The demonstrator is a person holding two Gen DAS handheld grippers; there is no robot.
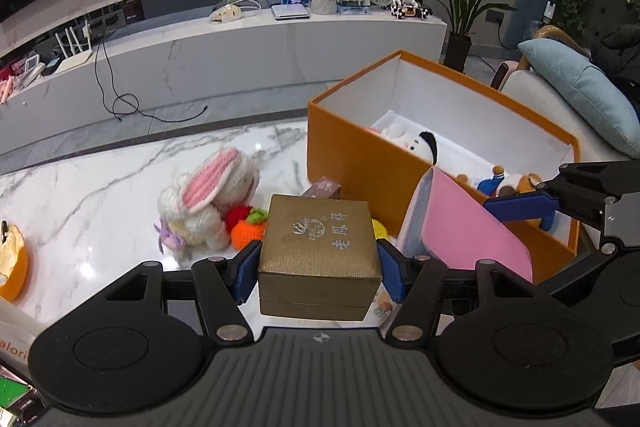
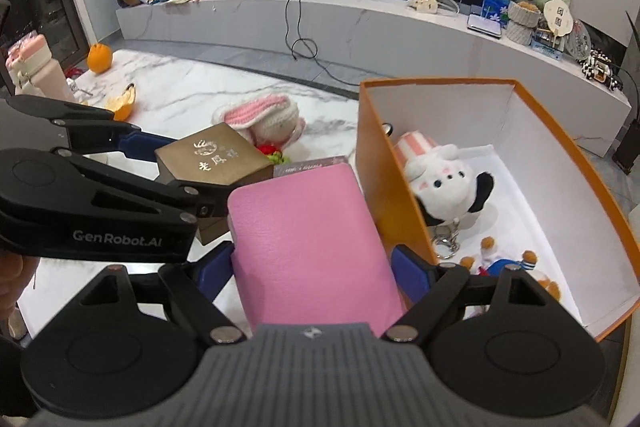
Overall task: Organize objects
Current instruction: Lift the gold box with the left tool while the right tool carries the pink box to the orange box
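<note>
My left gripper point(image 1: 318, 267) is shut on a gold-brown gift box point(image 1: 318, 247) and holds it above the marble table point(image 1: 100, 195); the gift box also shows in the right wrist view point(image 2: 212, 157). My right gripper point(image 2: 312, 267) is shut on a pink case point(image 2: 308, 239), which shows tilted in the left wrist view point(image 1: 472, 231), just left of the open orange box point(image 2: 560, 155). The orange box point(image 1: 360, 155) holds a white plush point(image 2: 444, 183) and small figures point(image 2: 504, 263).
A knitted white-and-pink rabbit point(image 1: 208, 199) with knitted fruit point(image 1: 250, 227) lies on the table behind the gift box. A small brown carton point(image 1: 322, 189) stands by the orange box. Orange peel point(image 2: 122, 105), an orange point(image 2: 99, 58) and a pink bottle point(image 2: 36, 71) sit at the left.
</note>
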